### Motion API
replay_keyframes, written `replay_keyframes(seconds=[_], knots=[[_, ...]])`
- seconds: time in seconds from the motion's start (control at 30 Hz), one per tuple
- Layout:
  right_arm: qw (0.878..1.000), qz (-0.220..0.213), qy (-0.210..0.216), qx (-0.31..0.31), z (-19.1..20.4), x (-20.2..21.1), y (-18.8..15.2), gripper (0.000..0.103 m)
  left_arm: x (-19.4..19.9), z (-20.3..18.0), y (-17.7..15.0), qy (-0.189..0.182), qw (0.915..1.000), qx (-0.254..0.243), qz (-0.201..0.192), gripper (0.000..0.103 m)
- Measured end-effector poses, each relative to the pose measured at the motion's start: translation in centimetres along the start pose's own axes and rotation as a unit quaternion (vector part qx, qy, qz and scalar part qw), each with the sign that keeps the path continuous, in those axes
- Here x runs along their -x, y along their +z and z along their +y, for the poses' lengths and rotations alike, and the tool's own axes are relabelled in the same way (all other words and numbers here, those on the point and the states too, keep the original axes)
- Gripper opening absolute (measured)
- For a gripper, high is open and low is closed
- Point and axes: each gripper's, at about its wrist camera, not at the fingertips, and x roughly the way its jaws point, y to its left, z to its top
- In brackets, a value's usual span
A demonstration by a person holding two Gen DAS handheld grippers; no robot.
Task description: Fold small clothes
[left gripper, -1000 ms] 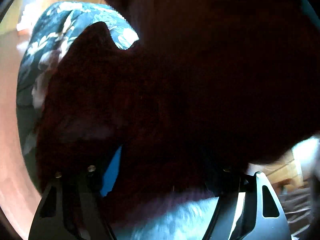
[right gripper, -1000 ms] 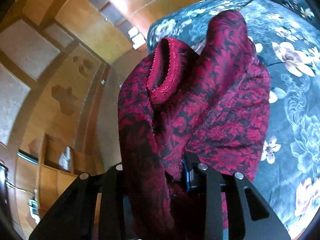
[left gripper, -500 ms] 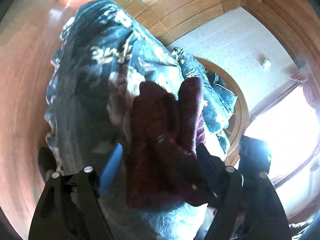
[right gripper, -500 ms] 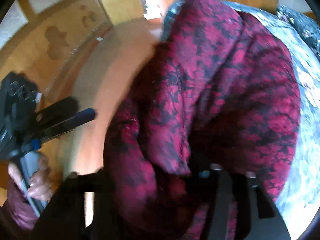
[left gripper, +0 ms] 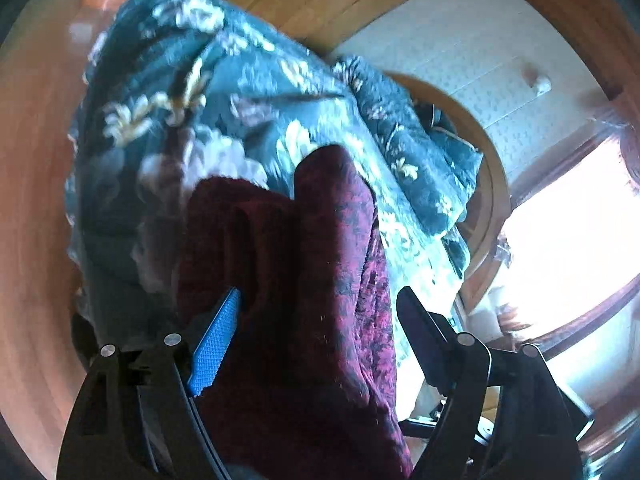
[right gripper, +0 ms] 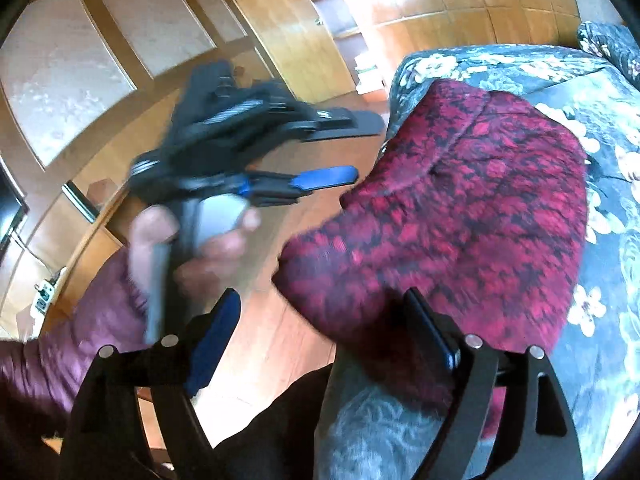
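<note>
A dark red garment with a black pattern (right gripper: 472, 216) lies folded on the near edge of the floral bed cover (right gripper: 600, 264). In the left wrist view the garment (left gripper: 320, 300) fills the space between my fingers. My left gripper (left gripper: 320, 308) is open, its jaws wide apart on either side of the cloth. It also shows in the right wrist view (right gripper: 352, 148), held in a hand just left of the garment. My right gripper (right gripper: 324, 312) is open, its right finger (right gripper: 428, 320) at the garment's near edge.
The bed with its dark floral cover (left gripper: 224, 92) has a matching pillow (left gripper: 404, 136) at the far end. A wooden floor (right gripper: 272, 344) and wooden wall panels (right gripper: 120, 40) lie to the left. A bright window (left gripper: 576, 232) is at the right.
Both grippers have let go of the garment and opened. The garment went from hanging in the air to lying folded on the bed. The left gripper has drawn back to its left.
</note>
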Motion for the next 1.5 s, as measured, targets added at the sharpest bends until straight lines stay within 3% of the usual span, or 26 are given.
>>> replay_keyframes(seconds=[0.1, 0.13, 0.17, 0.3, 0.4, 0.5, 0.6, 0.63, 0.73, 0.9, 1.07, 1.2, 1.37, 1.5], knots=[[1.000, -0.018, -0.013, -0.013, -0.5, 1.7, -0.4, 0.083, -1.9, 0.0, 0.6, -0.008, 0.9994, 0.016, 0.028, 0.069], [0.999, -0.024, -0.023, -0.023, -1.1, 2.5, -0.7, 0.083, -2.3, -0.3, 0.6, -0.008, 0.9993, 0.012, 0.035, 0.052], [0.999, -0.026, -0.031, -0.032, -1.8, 2.6, -0.8, 0.083, -2.6, -0.6, 0.5, 0.001, 0.9992, 0.000, 0.039, 0.027], [0.997, -0.015, -0.058, -0.038, -2.6, 1.6, -1.4, 0.083, -1.4, -1.2, -1.0, 0.038, 0.9987, -0.031, 0.014, 0.018], [0.997, 0.001, -0.071, -0.034, -2.3, 0.6, -2.6, 0.082, -0.1, 0.5, -3.3, 0.067, 0.9977, -0.014, 0.000, 0.017], [0.995, 0.026, -0.089, -0.038, -2.9, -1.6, -3.7, 0.079, -1.3, 2.8, -5.6, 0.123, 0.9924, 0.001, 0.005, 0.018], [0.993, 0.040, -0.105, -0.024, -3.1, -3.4, -4.4, 0.079, -1.5, 2.9, -6.3, 0.159, 0.9871, 0.001, -0.017, 0.031], [0.992, 0.040, -0.115, -0.016, -2.8, -3.5, -4.4, 0.080, -1.3, 2.3, -6.4, 0.181, 0.9832, -0.009, -0.023, 0.040], [0.992, 0.043, -0.115, -0.013, -2.3, -2.8, -4.2, 0.080, -0.7, 0.4, -6.7, 0.262, 0.9624, -0.050, -0.050, 0.085], [0.994, 0.037, -0.100, -0.019, -2.6, -1.3, -4.4, 0.081, -1.3, -1.1, -7.3, 0.305, 0.9437, -0.118, -0.050, 0.086], [0.997, 0.019, -0.068, -0.042, -3.5, 1.6, -3.9, 0.092, -0.7, -0.5, -7.6, 0.298, 0.9454, -0.118, -0.056, 0.086], [0.995, 0.000, -0.057, -0.087, -6.8, 3.6, -2.4, 0.098, -0.8, -0.9, -7.8, 0.300, 0.9423, -0.134, -0.061, 0.086], [0.987, -0.030, -0.060, -0.144, -11.0, 3.8, 0.1, 0.101, -0.9, -1.0, -8.0, 0.295, 0.9410, -0.151, -0.068, 0.087], [0.983, -0.016, -0.050, -0.178, -13.4, 1.8, 1.9, 0.101, -0.8, -0.7, -8.1, 0.286, 0.9426, -0.157, -0.070, 0.087]])
